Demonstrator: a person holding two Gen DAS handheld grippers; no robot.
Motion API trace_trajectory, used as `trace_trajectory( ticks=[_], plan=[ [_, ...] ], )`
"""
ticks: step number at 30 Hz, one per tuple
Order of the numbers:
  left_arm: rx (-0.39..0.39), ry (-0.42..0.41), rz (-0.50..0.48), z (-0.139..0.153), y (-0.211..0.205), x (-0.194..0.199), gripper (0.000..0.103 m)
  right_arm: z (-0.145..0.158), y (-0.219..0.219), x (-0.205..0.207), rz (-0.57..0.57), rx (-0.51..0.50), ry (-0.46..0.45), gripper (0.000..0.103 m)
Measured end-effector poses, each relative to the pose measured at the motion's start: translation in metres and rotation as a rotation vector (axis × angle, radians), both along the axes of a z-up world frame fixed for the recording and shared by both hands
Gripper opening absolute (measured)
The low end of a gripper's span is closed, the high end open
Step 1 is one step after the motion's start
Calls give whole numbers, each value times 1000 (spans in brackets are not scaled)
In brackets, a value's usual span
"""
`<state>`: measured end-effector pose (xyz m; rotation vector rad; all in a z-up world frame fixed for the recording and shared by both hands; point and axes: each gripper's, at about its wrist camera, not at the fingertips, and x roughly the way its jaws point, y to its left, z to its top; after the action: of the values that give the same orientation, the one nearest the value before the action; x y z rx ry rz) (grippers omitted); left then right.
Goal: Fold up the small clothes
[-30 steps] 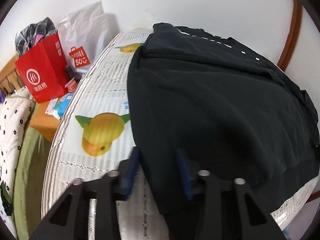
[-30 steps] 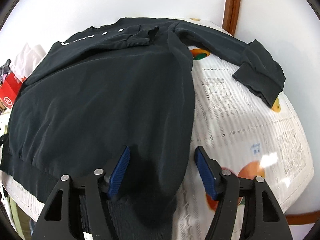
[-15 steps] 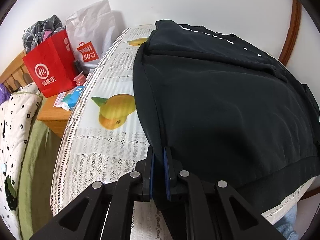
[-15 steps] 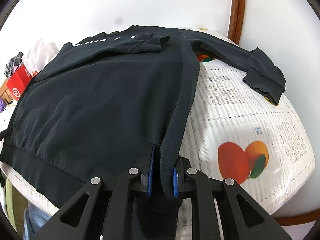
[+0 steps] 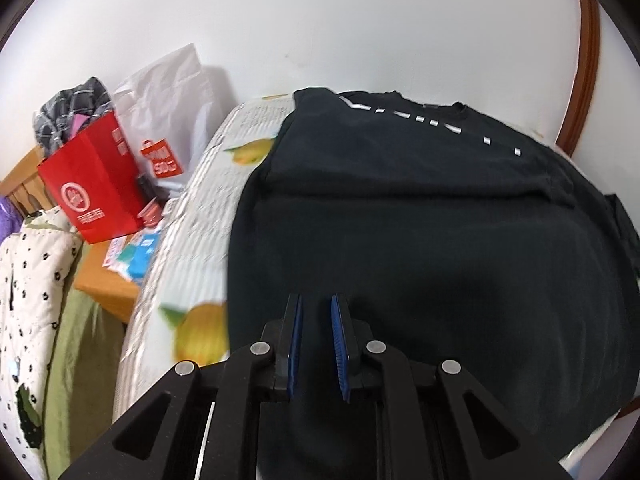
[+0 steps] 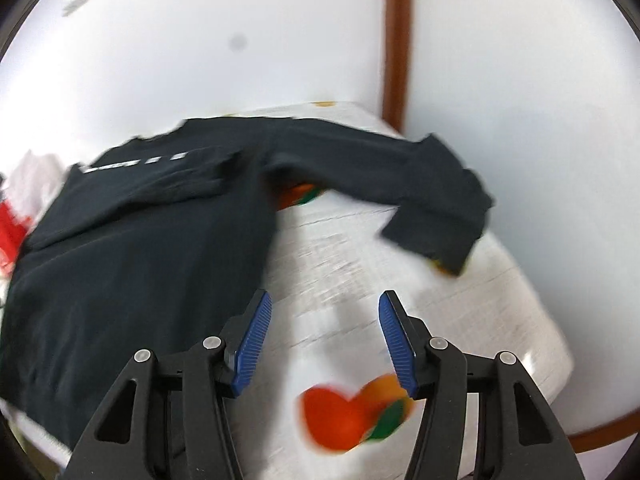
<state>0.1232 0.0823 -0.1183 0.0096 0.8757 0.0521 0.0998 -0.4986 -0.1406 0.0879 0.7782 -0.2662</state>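
A black long-sleeved sweatshirt (image 5: 420, 240) lies spread on a table with a white fruit-print cloth (image 5: 192, 240). My left gripper (image 5: 316, 312) hovers over its lower left part with the blue pads a narrow gap apart and nothing between them. In the right wrist view the sweatshirt (image 6: 140, 260) lies at left, with one sleeve (image 6: 420, 184) stretched out to the right. My right gripper (image 6: 324, 308) is wide open and empty over the bare cloth (image 6: 340, 264), just right of the sweatshirt's side edge.
A red paper bag (image 5: 92, 188) and a white shopping bag (image 5: 168, 120) stand on a wooden stand left of the table. A dotted quilt (image 5: 28, 300) lies at the far left. A brown door frame (image 6: 394, 40) runs up the white wall.
Both grippers were shut on the sweatshirt's side edges half a second ago and have let go. The right one has opened wide and moved right over the cloth. The left one has opened slightly.
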Motion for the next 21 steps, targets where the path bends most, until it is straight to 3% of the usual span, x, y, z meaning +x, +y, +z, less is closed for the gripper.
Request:
trace_trajectory(
  ticks=[7, 12, 17, 21],
  plan=[
    [-16, 53, -16, -11, -31, 48, 14, -18, -43, 43, -85, 3, 79, 55],
    [-6, 88, -14, -20, -47, 68, 14, -31, -57, 65, -85, 34, 101, 55],
    [-14, 112, 4, -30, -51, 81, 31, -46, -64, 85, -83, 62, 127, 58],
    [28, 107, 8, -38, -54, 85, 33, -55, -62, 91, -88, 23, 129, 65]
  ],
)
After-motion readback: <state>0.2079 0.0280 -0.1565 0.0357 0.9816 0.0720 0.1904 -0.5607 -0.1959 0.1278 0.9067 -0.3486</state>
